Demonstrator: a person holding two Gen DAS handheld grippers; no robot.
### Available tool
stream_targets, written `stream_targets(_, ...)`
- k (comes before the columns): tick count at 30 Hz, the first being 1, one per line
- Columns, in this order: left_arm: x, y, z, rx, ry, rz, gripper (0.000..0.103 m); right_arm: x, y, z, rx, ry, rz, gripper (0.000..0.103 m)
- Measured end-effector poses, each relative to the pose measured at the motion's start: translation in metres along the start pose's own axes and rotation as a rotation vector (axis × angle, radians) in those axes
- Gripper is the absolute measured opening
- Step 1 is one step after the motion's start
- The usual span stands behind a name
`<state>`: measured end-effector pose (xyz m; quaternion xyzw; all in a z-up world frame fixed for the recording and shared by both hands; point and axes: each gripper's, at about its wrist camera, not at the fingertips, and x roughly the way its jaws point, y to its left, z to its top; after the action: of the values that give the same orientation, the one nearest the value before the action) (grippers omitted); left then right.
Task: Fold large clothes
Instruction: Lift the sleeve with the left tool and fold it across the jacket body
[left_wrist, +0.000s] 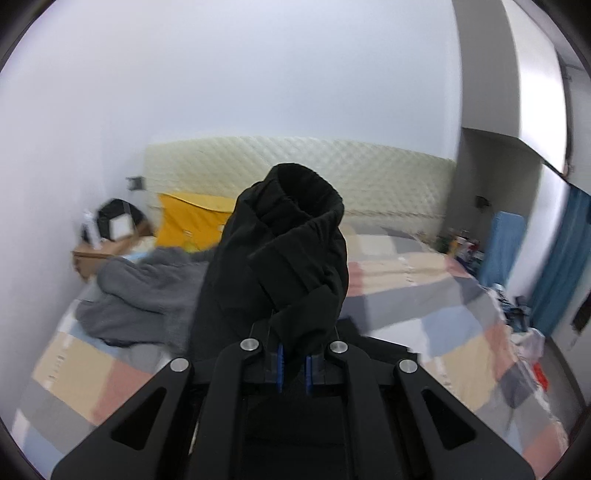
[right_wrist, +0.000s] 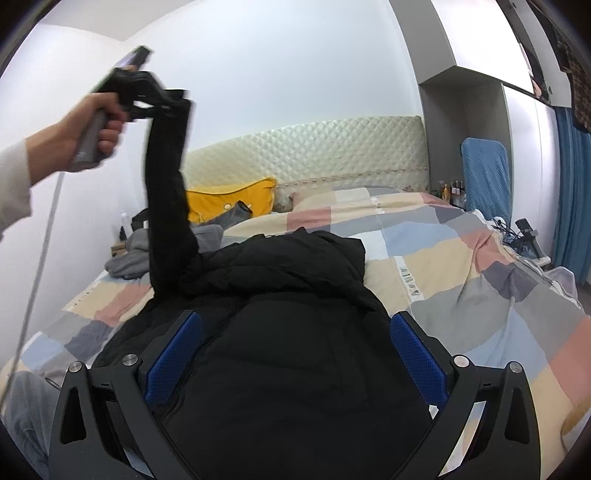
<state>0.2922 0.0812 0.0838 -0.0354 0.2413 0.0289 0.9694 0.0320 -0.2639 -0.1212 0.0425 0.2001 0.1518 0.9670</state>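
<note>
Left hand-held gripper (right_wrist: 177, 101) high overhead, black jacket sleeve (right_wrist: 166, 192) clamped.

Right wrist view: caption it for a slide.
Left gripper lifts the black jacket's sleeve while the open right gripper hovers over the jacket.

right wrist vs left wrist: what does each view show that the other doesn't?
Right wrist only: the jacket body spread on the bed, the right gripper open over it, the hand holding the left gripper, and the sleeve's full hanging length.
Left wrist only: the cuff close up, clamped between the blue pads.
Both: checked quilt, yellow pillow, grey garment, headboard.
</note>
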Motion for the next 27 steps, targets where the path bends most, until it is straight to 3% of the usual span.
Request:
stream_targets(4, 0.027, -0.050, -0.019, 0.071, 0.032, -0.035, 0.008, -0.006, -0.005, 0.004, -0.018, -0.031, 0.001, 0.103)
stream_targets(8, 0.056, -0.098, -0.042, 0.124, 0.086, -0.072, 0.008, -0.011, -0.010, 0.008, -0.065, -0.075, -0.053, 0.103)
stream_targets(16, 0.122, -0.180, -0.113, 0.213, 0.217, -0.174, 0.008, -0.010, -0.041, 0.011, 0.042, -0.080, -0.030, 0.103)
stream_targets(21, 0.168, -0.207, -0.165, 0.258, 0.310, -0.195, 0.008, -0.004, -0.048, 0.007, 0.064, -0.066, -0.032, 0.103)
stream_targets(27, 0.218, -0.215, -0.214, 0.275, 0.451, -0.166, 0.009, 0.010, -0.053, 0.002, 0.083, -0.028, -0.023, 0.103)
